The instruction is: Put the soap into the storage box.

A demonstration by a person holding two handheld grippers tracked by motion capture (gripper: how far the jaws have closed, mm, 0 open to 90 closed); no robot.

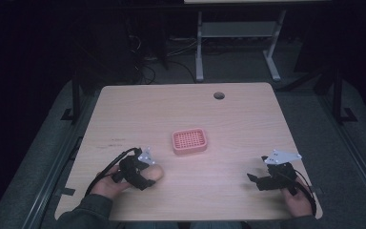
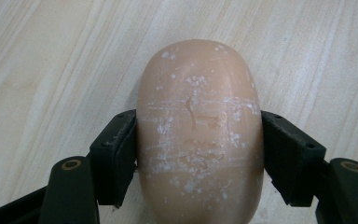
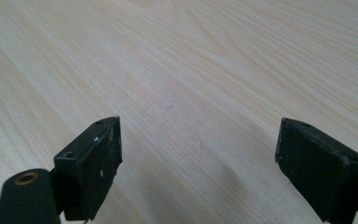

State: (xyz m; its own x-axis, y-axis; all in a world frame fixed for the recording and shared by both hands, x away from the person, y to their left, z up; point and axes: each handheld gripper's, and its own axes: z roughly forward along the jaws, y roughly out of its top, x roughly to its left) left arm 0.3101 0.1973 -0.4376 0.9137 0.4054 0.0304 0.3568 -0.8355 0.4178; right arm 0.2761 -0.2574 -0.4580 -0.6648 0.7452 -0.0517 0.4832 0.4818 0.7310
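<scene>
Soap bar [image 2: 199,135] sits clamped in the left gripper [image 1: 145,175]; right gripper [image 3: 198,163] idles, jaws apart. Next move calls for carrying it onto the pink dish [image 1: 189,141].

So the soap dish [image 1: 189,141] is sitting pretty much in the middle of the surface [image 1: 238,119], a bit toward the near side. The bar of soap [image 1: 154,173] is lying near the front edge, left of and in front of the dish, well apart from it. The left gripper [image 2: 199,151] is sitting right over the soap with its fingers [image 2: 116,151] pressing on either side of it. The right gripper [image 1: 259,180] is hanging out at the front right, well apart from the dish and the soap, fingers [image 3: 95,161] spread over bare surface. A cable hole [image 1: 218,95] is sitting at the far edge, behind the dish
</scene>
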